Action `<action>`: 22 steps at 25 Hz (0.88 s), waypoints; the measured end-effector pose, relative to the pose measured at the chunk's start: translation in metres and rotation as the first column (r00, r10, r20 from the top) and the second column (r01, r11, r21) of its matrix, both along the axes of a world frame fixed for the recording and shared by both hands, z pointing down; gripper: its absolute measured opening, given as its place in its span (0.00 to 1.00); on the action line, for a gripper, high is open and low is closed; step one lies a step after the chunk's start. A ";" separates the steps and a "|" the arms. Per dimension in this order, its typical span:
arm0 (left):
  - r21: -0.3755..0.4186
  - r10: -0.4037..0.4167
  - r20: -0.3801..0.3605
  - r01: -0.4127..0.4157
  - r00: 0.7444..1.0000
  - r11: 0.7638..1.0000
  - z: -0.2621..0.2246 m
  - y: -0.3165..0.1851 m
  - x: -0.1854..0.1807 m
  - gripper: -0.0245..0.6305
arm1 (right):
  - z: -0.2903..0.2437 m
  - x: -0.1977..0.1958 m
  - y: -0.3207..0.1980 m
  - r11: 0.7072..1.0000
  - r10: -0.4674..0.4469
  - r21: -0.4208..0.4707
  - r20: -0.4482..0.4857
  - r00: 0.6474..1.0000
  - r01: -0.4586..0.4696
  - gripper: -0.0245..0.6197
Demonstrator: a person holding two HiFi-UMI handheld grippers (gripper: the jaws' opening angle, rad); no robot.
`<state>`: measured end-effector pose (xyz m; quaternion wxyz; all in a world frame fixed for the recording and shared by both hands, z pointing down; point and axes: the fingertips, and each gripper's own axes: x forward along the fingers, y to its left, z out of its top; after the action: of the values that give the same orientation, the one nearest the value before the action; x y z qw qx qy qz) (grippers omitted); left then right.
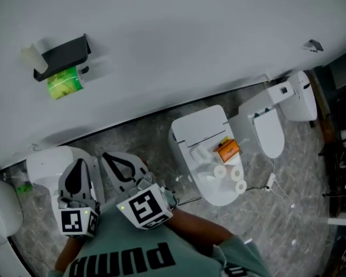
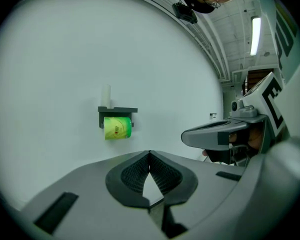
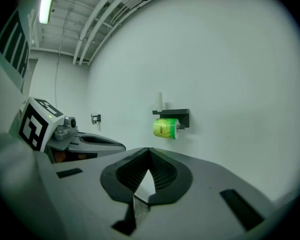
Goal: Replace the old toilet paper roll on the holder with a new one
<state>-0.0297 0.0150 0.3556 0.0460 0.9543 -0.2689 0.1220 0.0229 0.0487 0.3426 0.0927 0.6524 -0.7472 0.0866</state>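
A black holder [image 1: 62,55] is fixed to the white wall, with a green-wrapped toilet paper roll [image 1: 64,84] hanging under it and a pale tube [image 1: 30,55] standing on its top. The left gripper view shows the same roll [image 2: 117,128] straight ahead and well beyond the jaws, and the right gripper view shows the roll [image 3: 165,128] likewise. My left gripper [image 1: 78,163] and right gripper [image 1: 108,156] are side by side low in the head view, both pointing toward the wall. Each gripper's jaws meet at the tips, left gripper [image 2: 150,153] and right gripper [image 3: 149,149], with nothing between them.
A white toilet [image 1: 187,133] stands on the grey floor at centre right; white paper rolls [image 1: 219,171] and an orange packet [image 1: 228,150] lie on its closed lid. A second toilet [image 1: 271,126] stands further right, and another white fixture [image 1: 46,166] sits by my grippers.
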 end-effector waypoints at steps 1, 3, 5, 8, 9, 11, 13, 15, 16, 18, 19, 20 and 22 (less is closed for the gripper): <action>0.003 0.003 -0.011 -0.003 1.000 1.000 -0.003 0.002 -0.004 0.04 | -0.004 -0.004 0.003 1.000 0.003 0.010 -0.007 1.000 -0.003 0.05; 0.012 0.018 -0.031 -0.018 0.999 1.000 -0.007 0.007 -0.009 0.04 | -0.011 -0.011 0.009 1.000 0.010 0.018 -0.035 0.999 -0.010 0.05; 0.016 0.040 -0.050 -0.040 0.998 0.999 -0.012 0.013 -0.011 0.04 | -0.016 -0.015 0.014 0.999 0.022 0.024 -0.054 0.998 -0.021 0.05; 0.019 0.056 -0.071 -0.055 0.996 0.998 -0.018 0.017 -0.017 0.04 | -0.024 -0.021 0.016 0.998 0.041 0.044 -0.070 0.997 -0.038 0.05; 0.021 0.058 -0.074 -0.056 0.996 0.998 -0.020 0.018 -0.019 0.04 | -0.027 -0.023 0.017 0.998 0.044 0.049 -0.077 0.996 -0.041 0.05; 0.031 0.072 -0.076 -0.070 0.994 0.997 -0.023 0.023 -0.024 0.04 | -0.032 -0.028 0.020 0.998 0.046 0.056 -0.089 0.995 -0.041 0.05; 0.034 0.092 -0.081 -0.090 0.992 0.995 -0.024 0.029 -0.028 0.04 | -0.033 -0.035 0.022 0.997 0.048 0.060 -0.095 0.994 -0.042 0.05; 0.019 0.094 -0.088 -0.093 0.992 0.995 -0.023 0.032 -0.037 0.04 | -0.033 -0.045 0.023 0.997 0.051 0.059 -0.094 0.994 -0.046 0.05; 0.006 0.086 -0.094 -0.086 0.992 0.996 -0.022 0.032 -0.043 0.04 | -0.032 -0.050 0.025 0.997 0.053 0.055 -0.093 0.994 -0.048 0.05; -0.024 0.056 -0.114 -0.059 0.992 0.998 -0.020 0.033 -0.056 0.04 | -0.031 -0.060 0.029 0.998 0.055 0.041 -0.092 0.994 -0.052 0.05; -0.038 0.042 -0.124 -0.047 0.991 0.998 -0.019 0.034 -0.063 0.04 | -0.030 -0.066 0.032 0.998 0.057 0.034 -0.091 0.994 -0.054 0.05; -0.050 0.032 -0.131 -0.039 0.991 0.998 -0.017 0.036 -0.069 0.04 | -0.029 -0.071 0.035 0.998 0.058 0.027 -0.091 0.994 -0.056 0.05; -0.070 0.030 -0.134 -0.040 0.991 0.997 -0.013 0.041 -0.077 0.04 | -0.027 -0.078 0.042 0.998 0.064 0.014 -0.094 0.994 -0.063 0.05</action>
<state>-0.1071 0.0561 0.3425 0.0963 0.9626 -0.2437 0.0688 -0.0551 0.0902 0.3152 0.1216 0.6796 -0.7213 0.0547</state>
